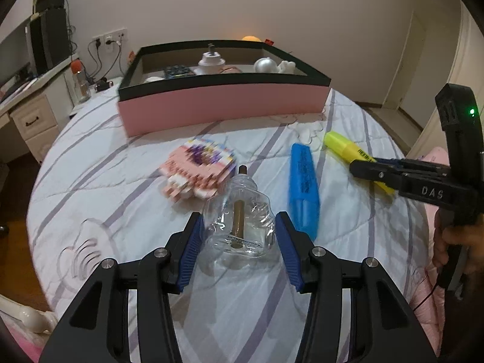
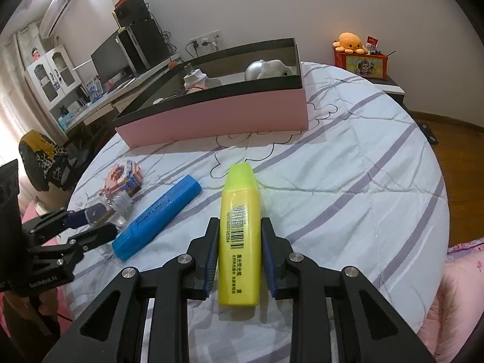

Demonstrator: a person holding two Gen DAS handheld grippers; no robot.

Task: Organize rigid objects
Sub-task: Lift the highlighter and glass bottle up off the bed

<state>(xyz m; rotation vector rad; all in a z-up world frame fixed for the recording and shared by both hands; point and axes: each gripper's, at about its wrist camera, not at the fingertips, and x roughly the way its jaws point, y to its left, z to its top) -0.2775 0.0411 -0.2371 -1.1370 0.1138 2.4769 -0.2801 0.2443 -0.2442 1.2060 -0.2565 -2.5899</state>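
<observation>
Left gripper [image 1: 237, 236] jaws part-open, flanking the bottle [image 1: 238, 225]; right gripper [image 2: 239, 242] jaws closed against the yellow highlighter [image 2: 240, 233].

Clear bottle [image 1: 239, 227] lying flat, yellow highlighter [image 2: 239, 236], blue highlighter [image 2: 157, 216]

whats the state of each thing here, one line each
left gripper: open, straddling clear bottle
clear bottle: lying on bed, seems empty
right gripper: around yellow highlighter, grip unclear
yellow highlighter: lying flat, capped
blue highlighter: lying flat, loose
block figure: lying on bed
pink box: open, items inside
</observation>
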